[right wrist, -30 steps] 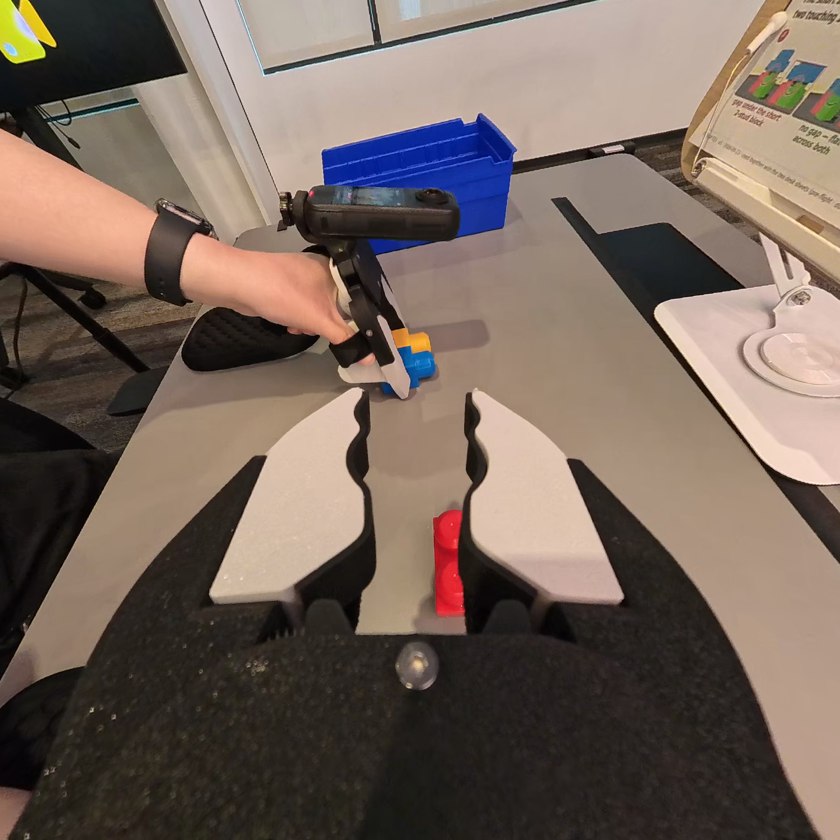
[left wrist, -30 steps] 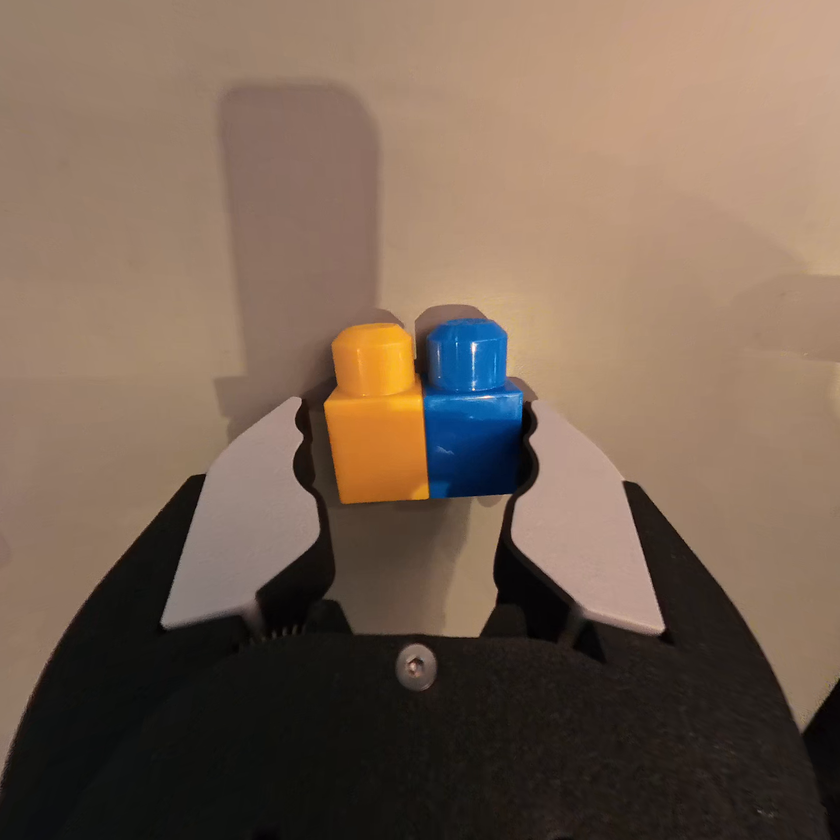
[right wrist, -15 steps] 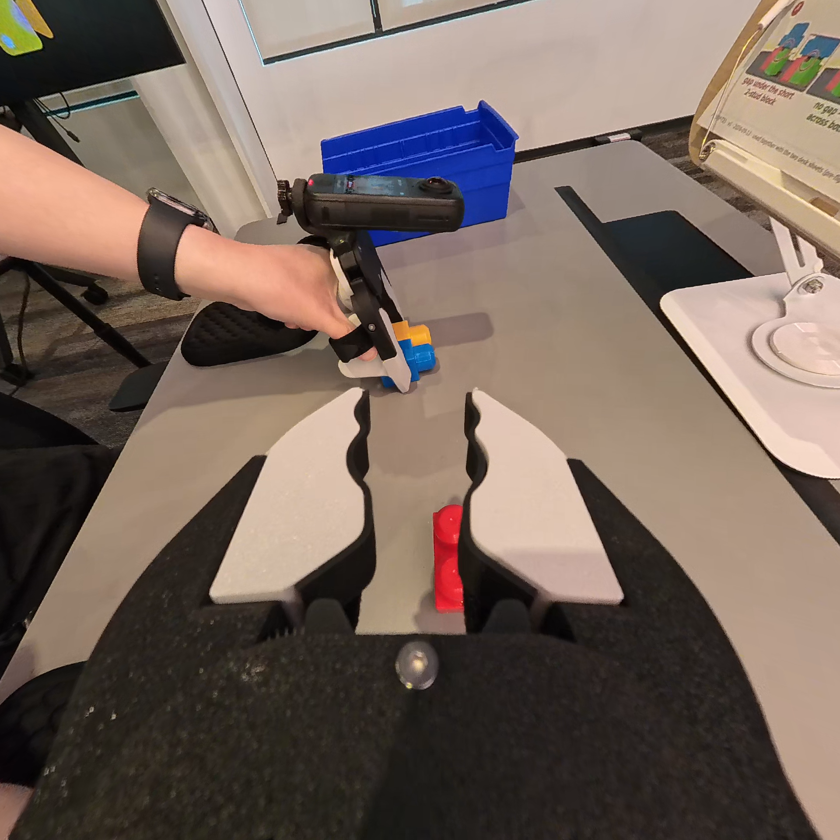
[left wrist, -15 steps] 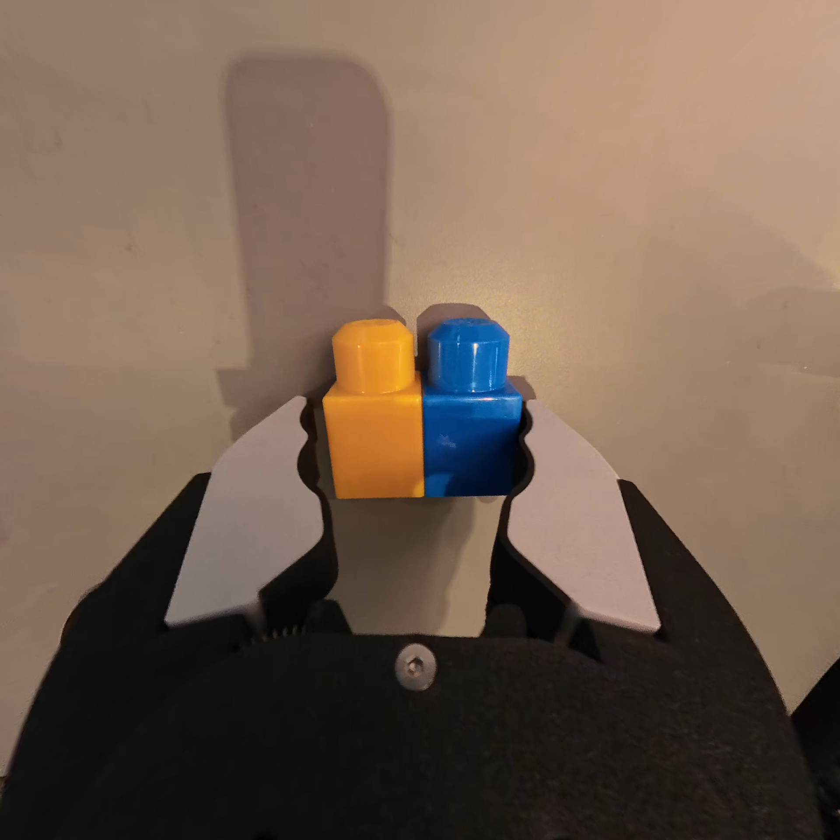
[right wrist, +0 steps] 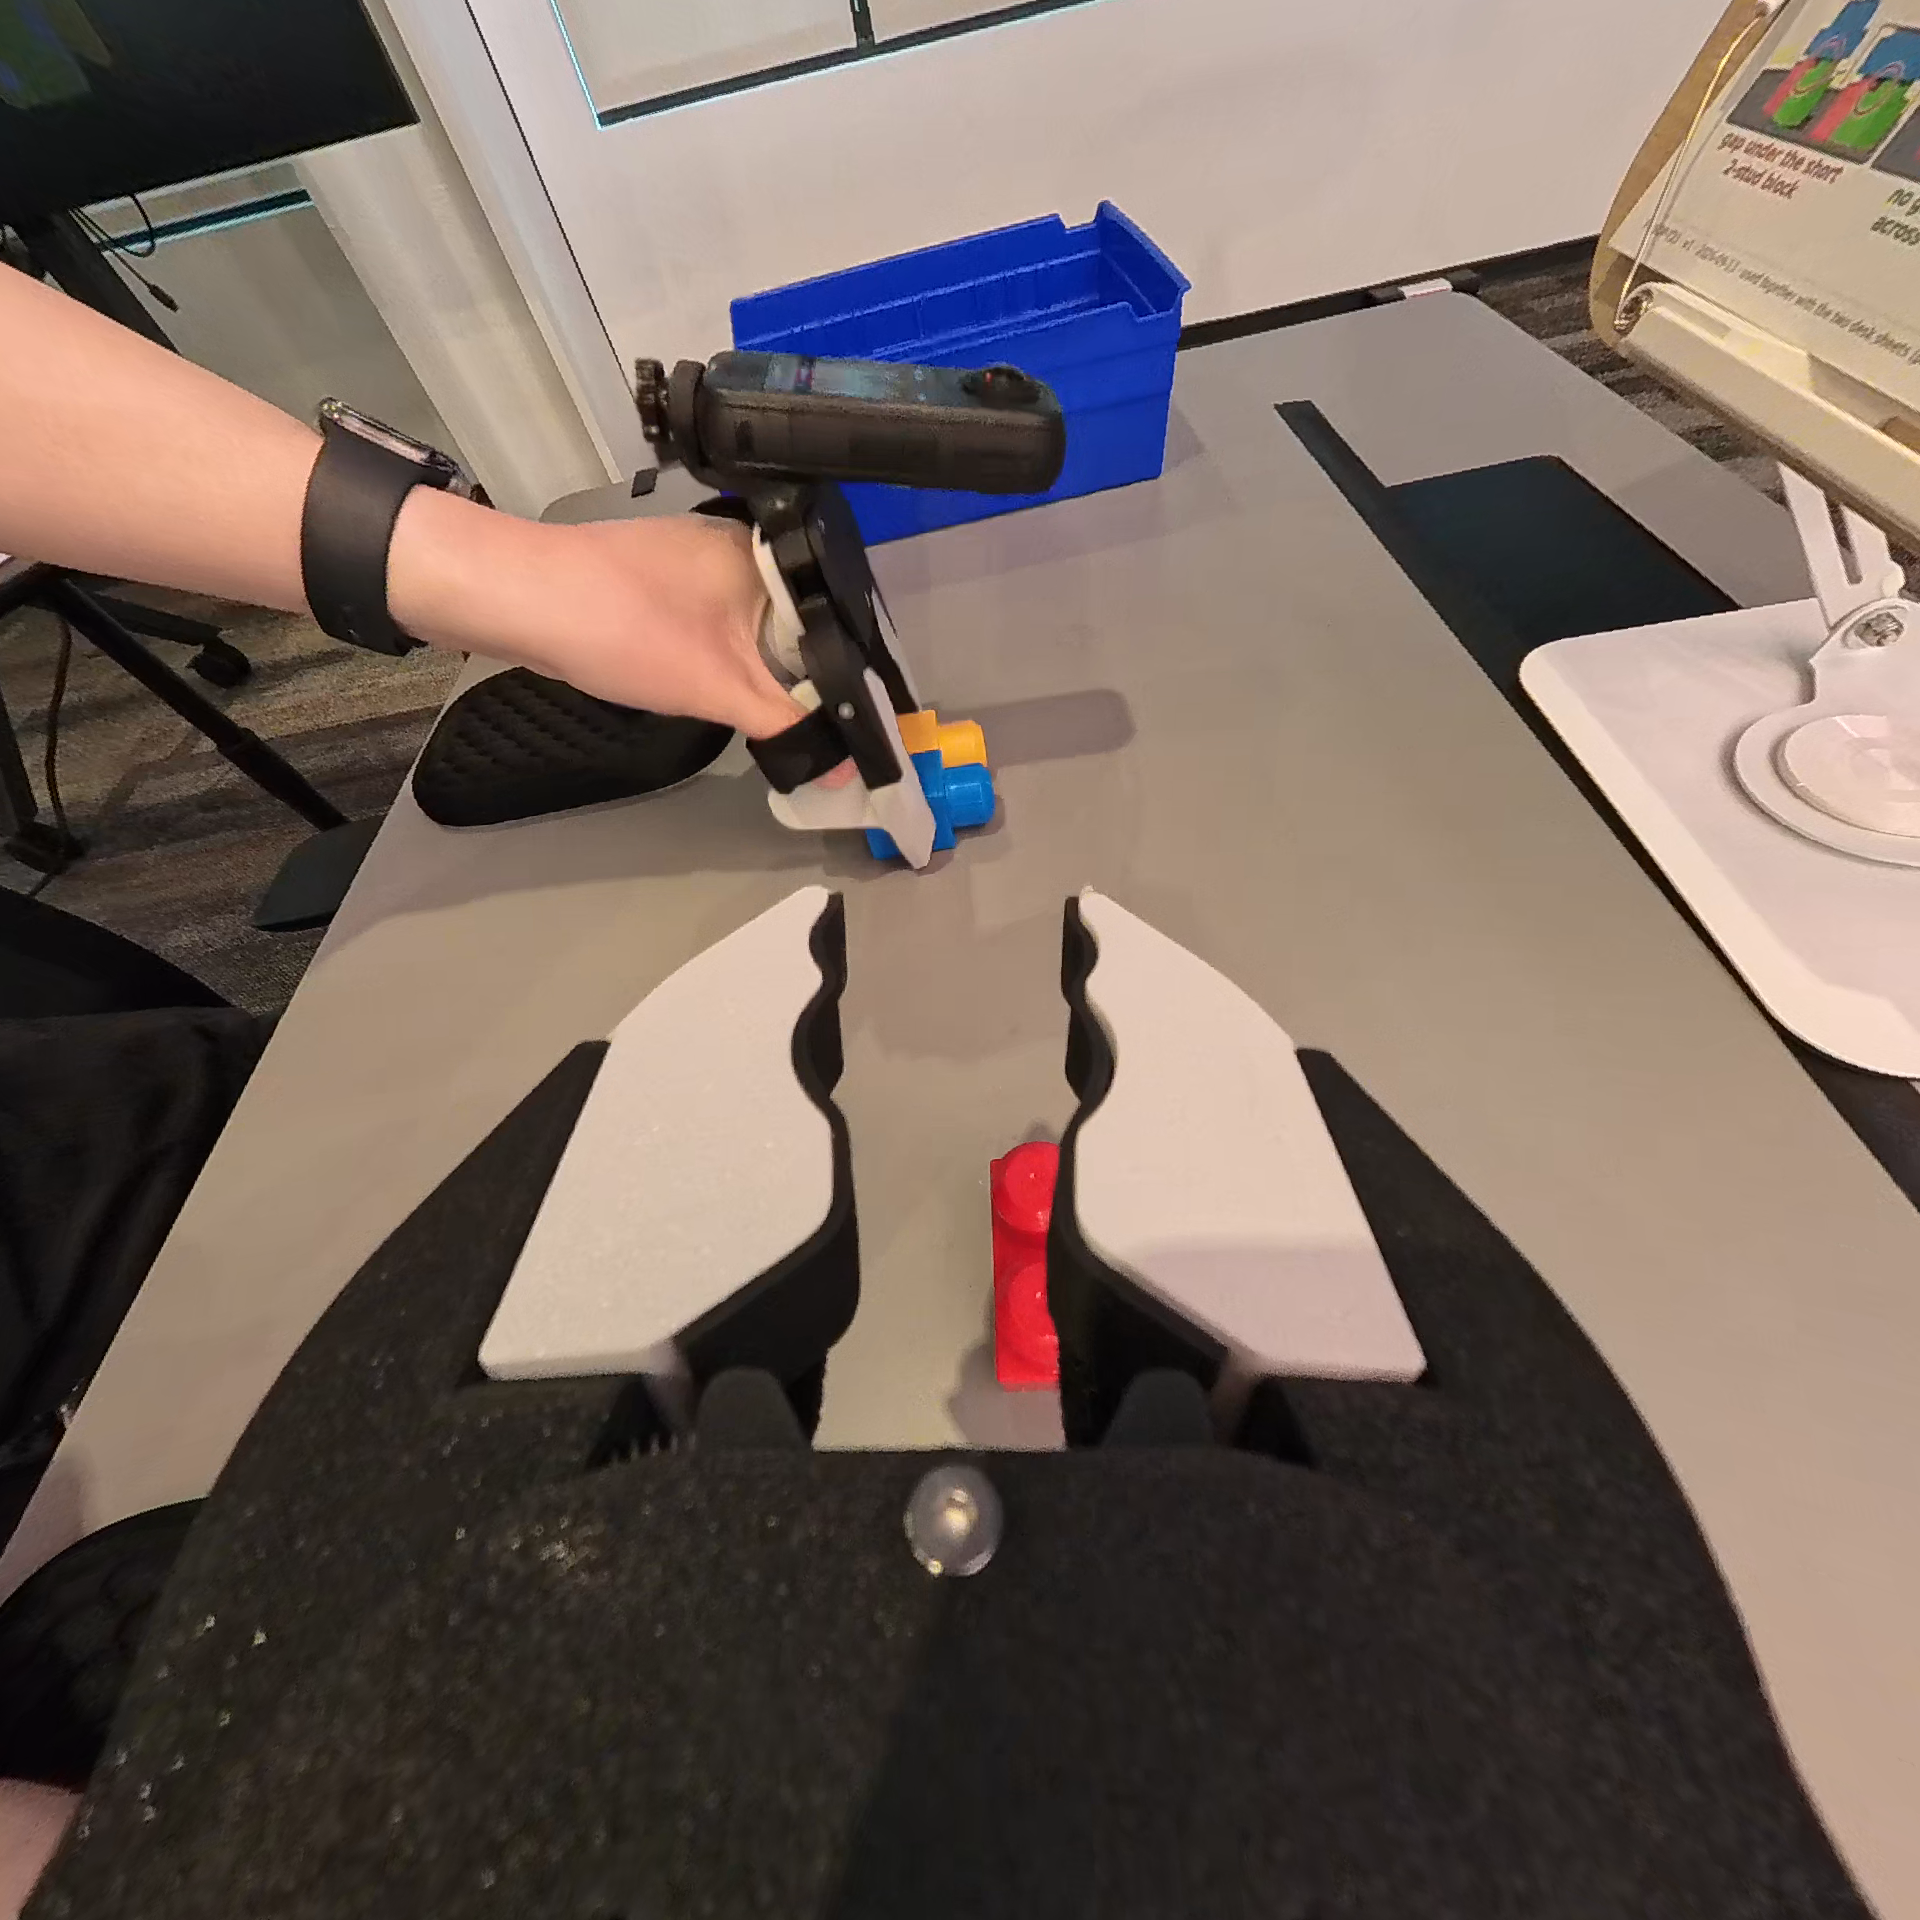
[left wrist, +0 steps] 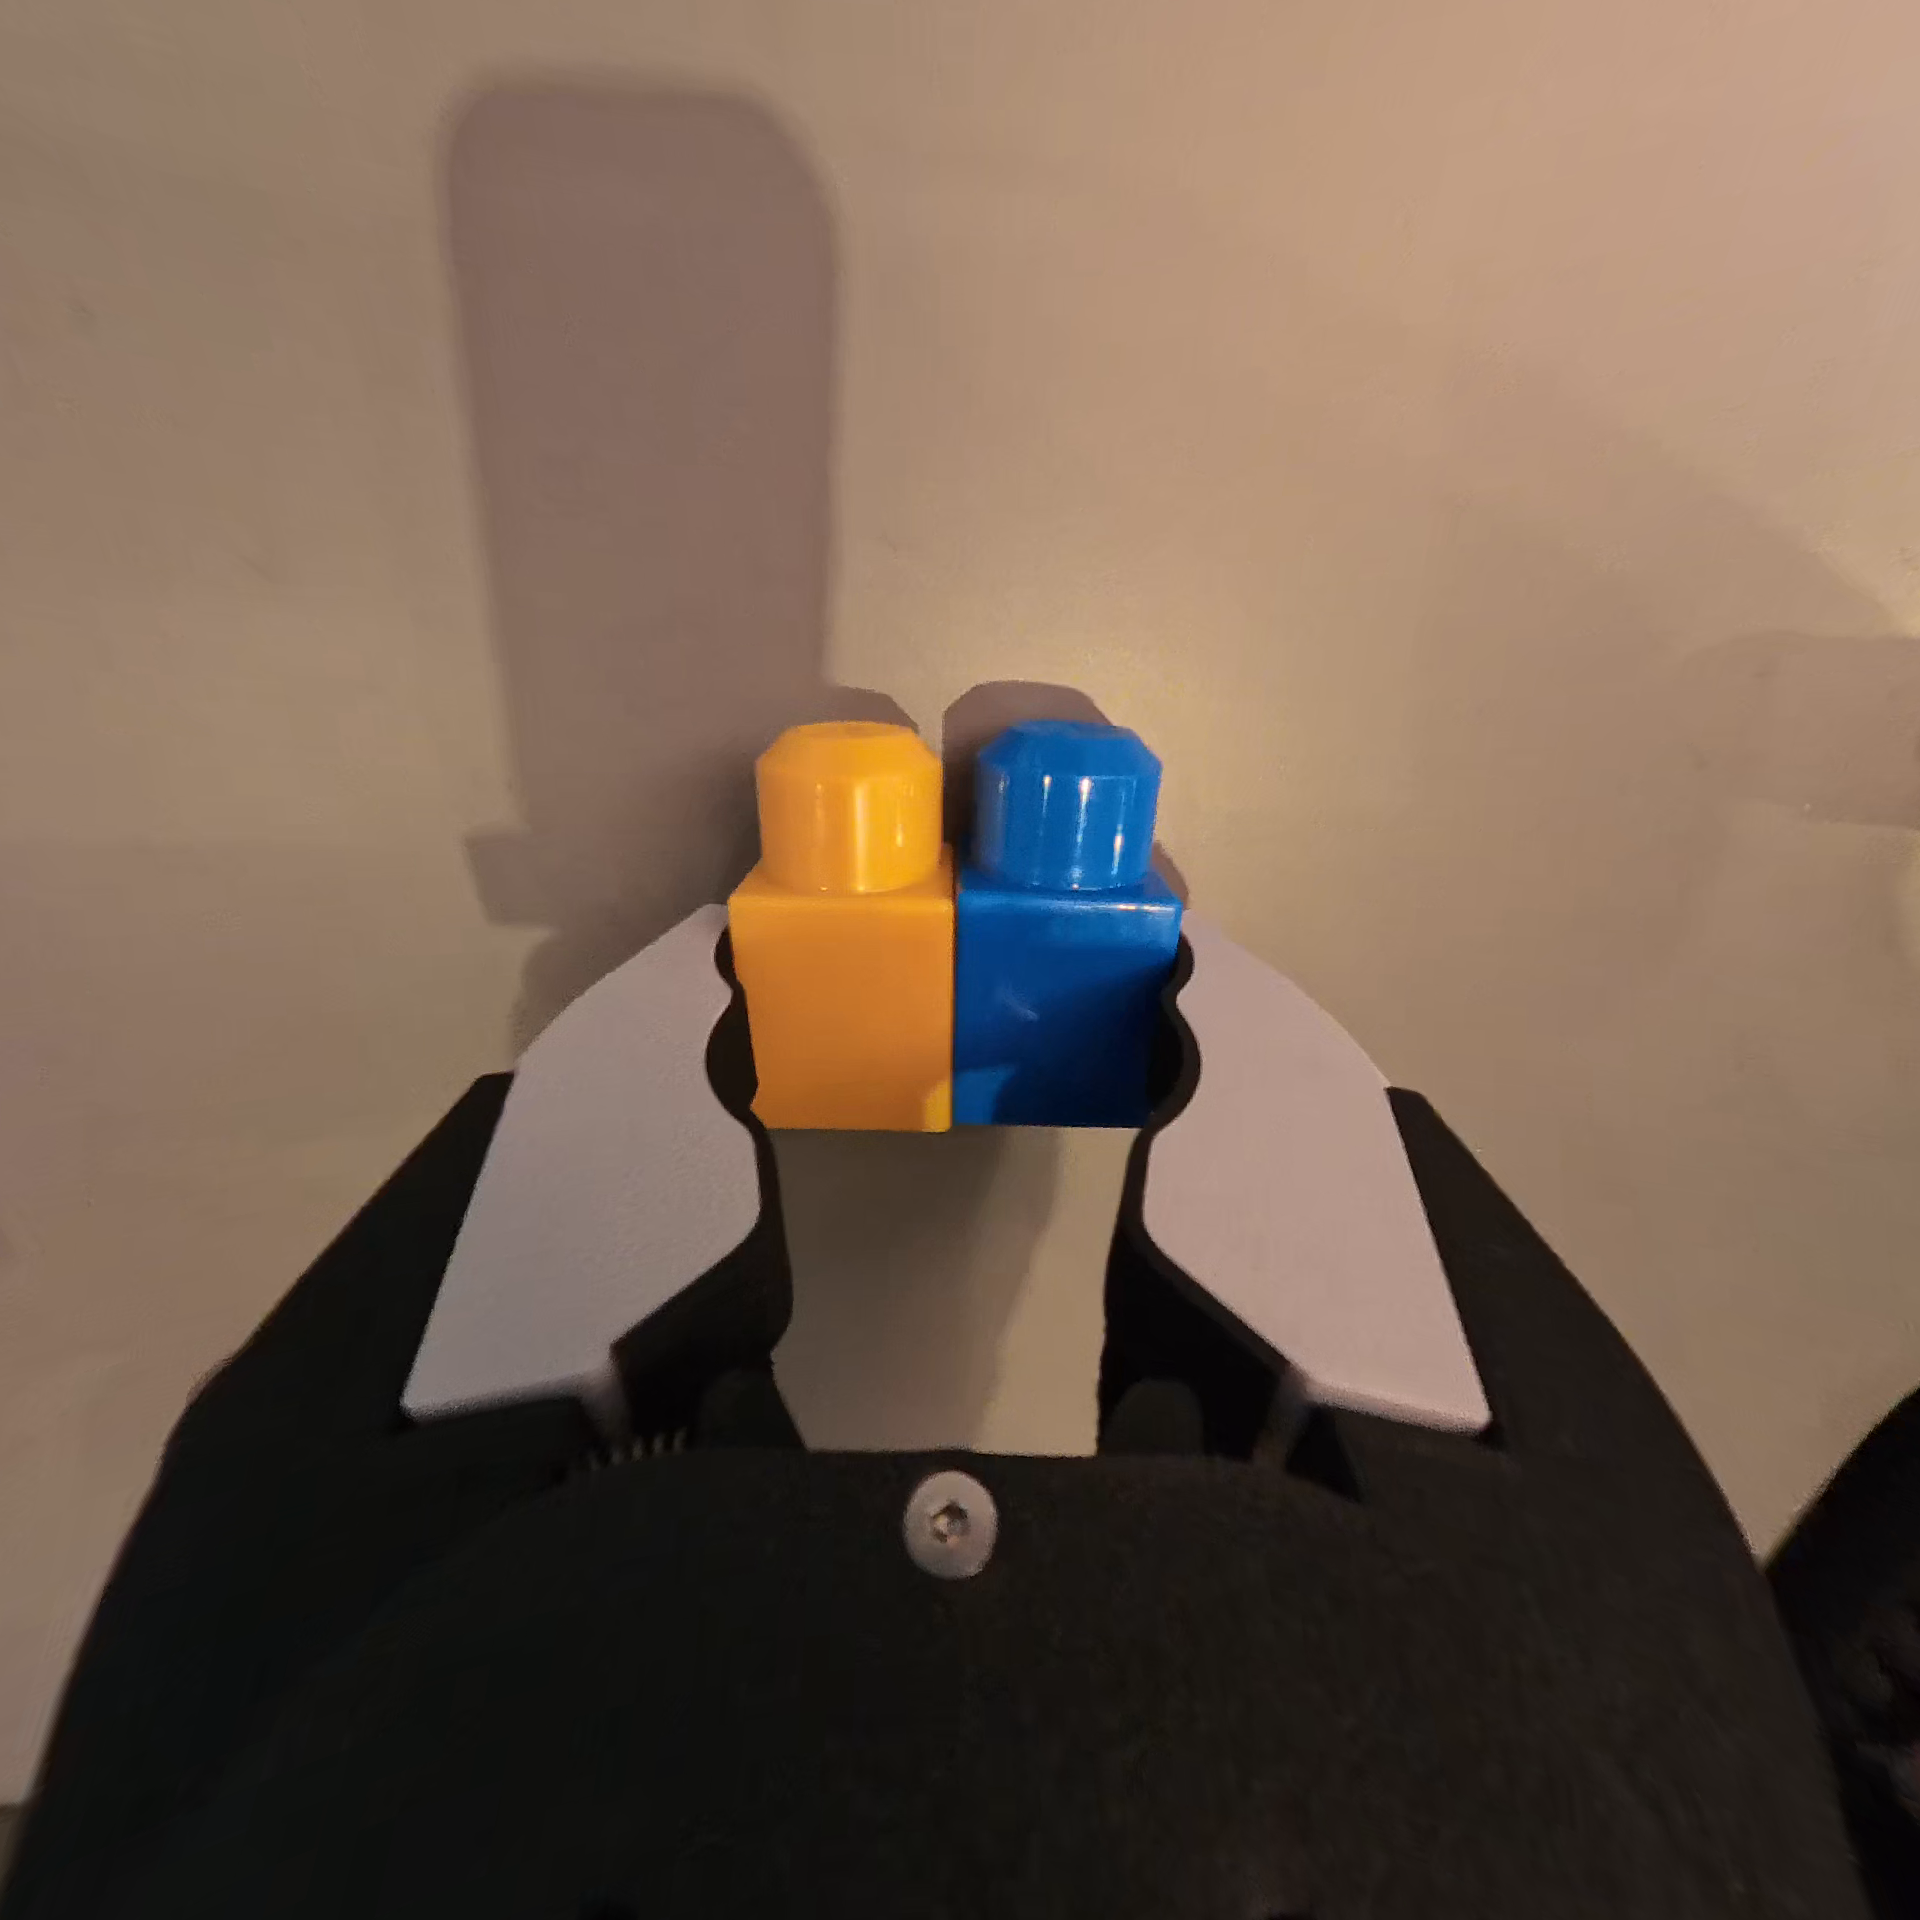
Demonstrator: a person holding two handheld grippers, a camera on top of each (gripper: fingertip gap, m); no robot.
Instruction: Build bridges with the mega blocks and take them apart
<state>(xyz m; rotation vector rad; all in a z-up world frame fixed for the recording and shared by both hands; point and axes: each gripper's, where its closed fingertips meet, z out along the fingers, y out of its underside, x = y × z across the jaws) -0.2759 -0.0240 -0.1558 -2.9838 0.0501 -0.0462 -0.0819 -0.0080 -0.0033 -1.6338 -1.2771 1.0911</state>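
An orange block [left wrist: 842,997] and a blue block [left wrist: 1060,1008] sit side by side, studs pointing away from the camera. My left gripper [left wrist: 951,966] is shut on the pair, one finger against each outer side. In the right wrist view the left gripper [right wrist: 883,800] points down at the grey table [right wrist: 1247,831], with the orange block [right wrist: 945,738] over the blue block [right wrist: 961,800], at or just above the tabletop. My right gripper [right wrist: 954,914] is open and empty above the table. A red two-stud block [right wrist: 1023,1268] lies beneath it, partly hidden by the right finger.
A blue bin [right wrist: 966,353] stands at the table's far end. A white stand base [right wrist: 1714,779] with an instruction sheet sits at the right. A black pad [right wrist: 551,748] lies at the left edge behind the person's hand. Tip to tip, the grippers are about 25 cm apart. The red two-stud block [right wrist: 1023,1268] sits 12 cm or so from the ends of my right fingers.
My left gripper's fingers have closed in from a small gap until both touch the orange and blue pair. The right gripper has stayed open over the red block.
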